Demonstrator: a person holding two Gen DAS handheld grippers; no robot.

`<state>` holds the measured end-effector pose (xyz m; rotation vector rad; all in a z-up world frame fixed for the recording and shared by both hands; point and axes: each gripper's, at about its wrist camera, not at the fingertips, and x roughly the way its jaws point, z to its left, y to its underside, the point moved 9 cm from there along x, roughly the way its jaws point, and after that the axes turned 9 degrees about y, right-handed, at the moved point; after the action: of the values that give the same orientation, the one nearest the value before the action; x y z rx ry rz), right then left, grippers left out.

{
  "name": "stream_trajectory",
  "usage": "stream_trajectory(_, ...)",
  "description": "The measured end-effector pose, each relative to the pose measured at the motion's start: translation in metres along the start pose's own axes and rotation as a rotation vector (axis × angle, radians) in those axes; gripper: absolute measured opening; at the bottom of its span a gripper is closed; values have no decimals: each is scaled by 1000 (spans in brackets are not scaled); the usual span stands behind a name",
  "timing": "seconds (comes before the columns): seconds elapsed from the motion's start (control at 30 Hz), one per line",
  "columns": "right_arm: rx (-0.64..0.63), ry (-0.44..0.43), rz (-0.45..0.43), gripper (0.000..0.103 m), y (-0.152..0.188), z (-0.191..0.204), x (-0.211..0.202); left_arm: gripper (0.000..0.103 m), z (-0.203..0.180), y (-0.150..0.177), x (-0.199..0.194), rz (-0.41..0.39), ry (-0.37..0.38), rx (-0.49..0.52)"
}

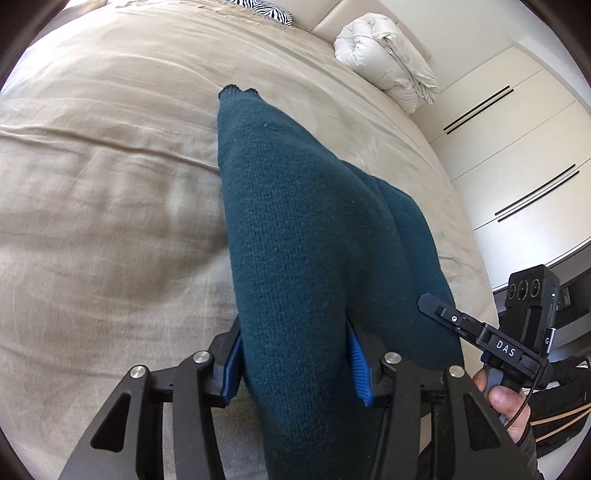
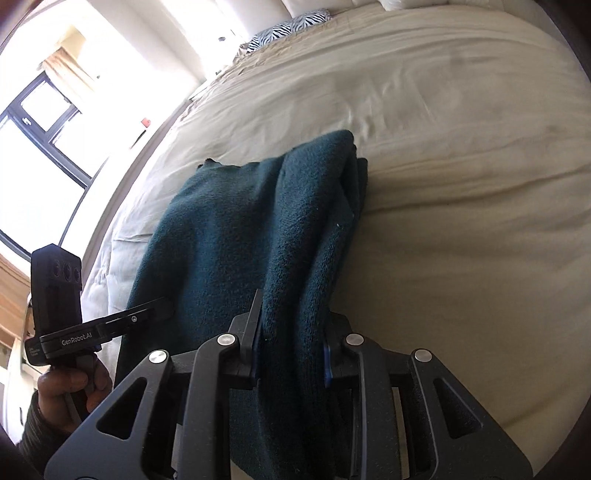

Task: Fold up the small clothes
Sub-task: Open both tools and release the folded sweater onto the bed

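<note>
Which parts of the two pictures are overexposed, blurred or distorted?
Right wrist view: the window is blown out to white, and the bed cover bulges under the fisheye. Left wrist view: light is even, the bed cover looks smeared at left, the wardrobe doors curve, while the teal knit garment stays sharp.

This is a bedroom in a home. A wide bed with a wrinkled beige cover (image 1: 110,155) fills both views, with a zebra-striped pillow (image 1: 264,11) and a rolled white duvet (image 1: 388,62) near its head. White built-in wardrobe doors (image 1: 517,147) stand along one side, a dark-framed window (image 2: 44,122) along the other.
</note>
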<state>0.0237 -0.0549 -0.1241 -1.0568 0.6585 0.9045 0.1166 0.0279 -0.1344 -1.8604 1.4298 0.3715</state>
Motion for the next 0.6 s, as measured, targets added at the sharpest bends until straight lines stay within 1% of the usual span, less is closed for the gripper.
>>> stream_trajectory(0.1, 96, -62, 32, 28, 4, -14, 9, 64, 1, -1, 3, 7, -29, 16)
stream_trajectory(0.13, 120, -81, 37, 28, 7, -17, 10, 65, 0, -2, 4, 7, -30, 15)
stream_trajectory(0.17, 132, -93, 40, 29, 3, -21, 15, 66, 1, -2, 5, 6, -28, 12)
stream_trajectory(0.3, 157, -139, 47, 29, 9, -23, 15, 69, 5, 6, 5, 4, -28, 10)
stream_trajectory(0.33, 172, -156, 53, 29, 3, -28, 20, 69, 5, 7, 5, 4, -32, 13)
stream_trajectory(0.4, 196, -179, 59, 29, 3, -31, 18, 70, 5, 7, 6, 6, -44, 22)
stream_trajectory(0.6, 208, -202, 55, 32, 9, -37, 18, 78, 0, 7, 10, -7, -110, 60)
